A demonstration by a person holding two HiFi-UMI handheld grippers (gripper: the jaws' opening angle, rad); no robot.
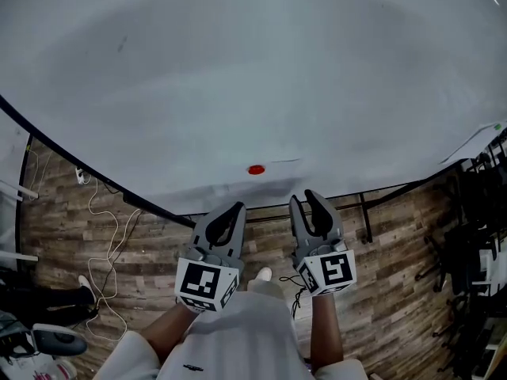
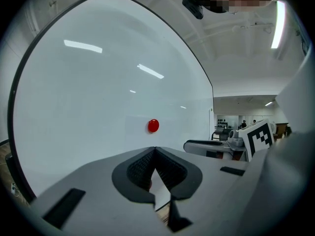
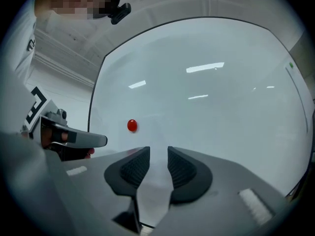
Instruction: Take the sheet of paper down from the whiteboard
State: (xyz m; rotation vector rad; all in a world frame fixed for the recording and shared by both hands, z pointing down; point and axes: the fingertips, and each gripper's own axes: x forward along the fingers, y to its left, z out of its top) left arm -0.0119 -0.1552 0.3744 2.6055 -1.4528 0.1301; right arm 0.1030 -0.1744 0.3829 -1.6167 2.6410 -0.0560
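Note:
A red round magnet (image 1: 256,169) pins a white sheet of paper (image 1: 277,177) low on the whiteboard (image 1: 238,77); the sheet barely stands out from the board. The left gripper view shows the magnet (image 2: 153,126) on the faint sheet (image 2: 170,132), just above my left gripper (image 2: 155,150), which is shut with nothing in it. My left gripper (image 1: 235,210) sits just below the board's bottom edge, under the magnet. My right gripper (image 1: 305,199) stands open to the right of it, its jaws empty. In the right gripper view the magnet (image 3: 132,125) is up and left of the right gripper (image 3: 158,150).
The board's dark bottom frame (image 1: 95,176) runs across above a wooden floor (image 1: 396,244). White cables (image 1: 103,236) trail on the floor at the left. Black chairs (image 1: 475,236) crowd the right side. A person's legs in light clothing (image 1: 238,331) are below the grippers.

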